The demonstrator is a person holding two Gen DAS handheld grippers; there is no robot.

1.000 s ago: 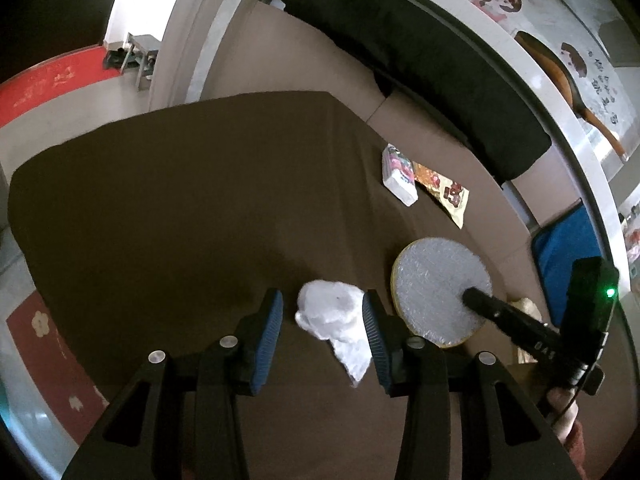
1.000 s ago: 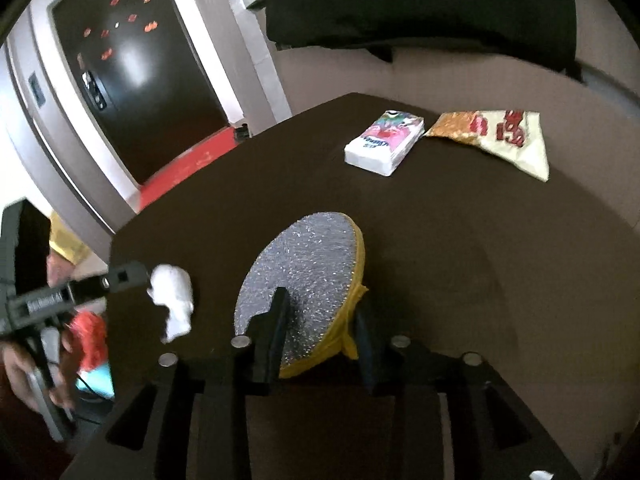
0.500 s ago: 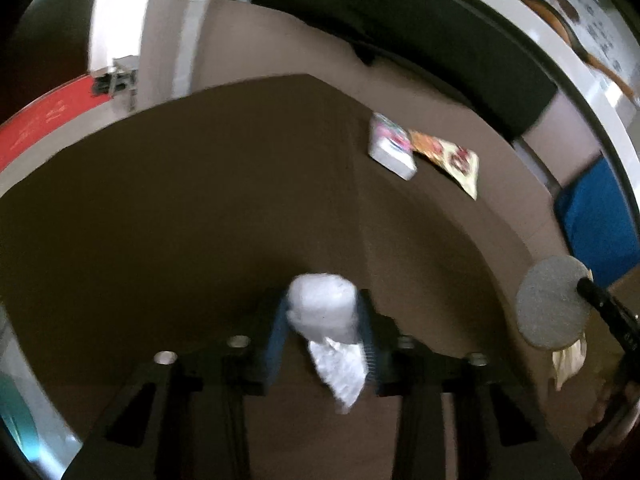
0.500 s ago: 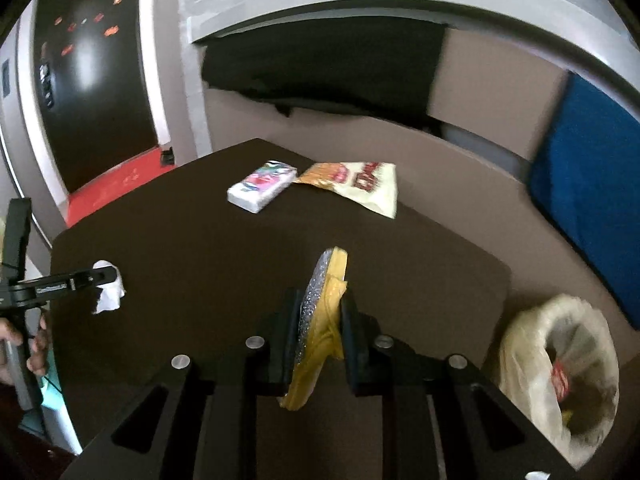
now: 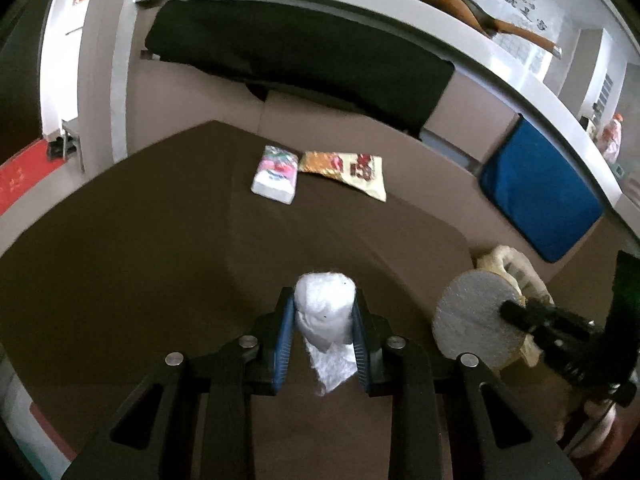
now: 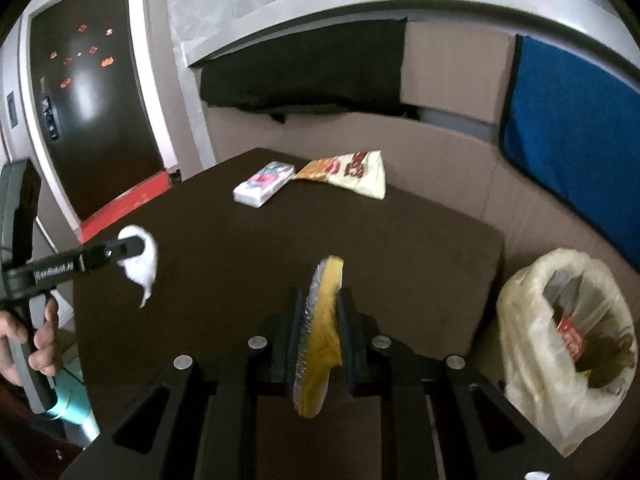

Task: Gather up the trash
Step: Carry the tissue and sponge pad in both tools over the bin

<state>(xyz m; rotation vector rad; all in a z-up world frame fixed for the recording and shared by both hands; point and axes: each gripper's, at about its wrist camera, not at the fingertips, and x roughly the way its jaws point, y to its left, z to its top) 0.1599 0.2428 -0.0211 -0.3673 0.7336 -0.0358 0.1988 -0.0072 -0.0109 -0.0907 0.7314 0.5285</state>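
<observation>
Trash held aloft in both grippers. A crumpled white tissue [image 5: 326, 312] is pinched between the blue-padded fingers [image 5: 282, 342] of the left gripper [image 5: 322, 340], its loose tail hanging below the pads. It is judged very light, soft and compressible; a grip across the dense wad is considered safer than one on the thin tail, which could tear or slip. A round silver-and-yellow foil wrapper [image 6: 320, 332] is clamped edge-on between the fingers of the right gripper [image 6: 318, 336], projecting above and below them. It is judged light, thin, slick and easily creased. To the right of these fingers, beside the tabletop [image 6: 420, 248], a bag-lined bin [image 6: 560, 360] stands open. Ahead of both fingertips, a tissue pack [image 5: 276, 176] and a snack packet [image 5: 352, 172] lie just beside each other.
</observation>
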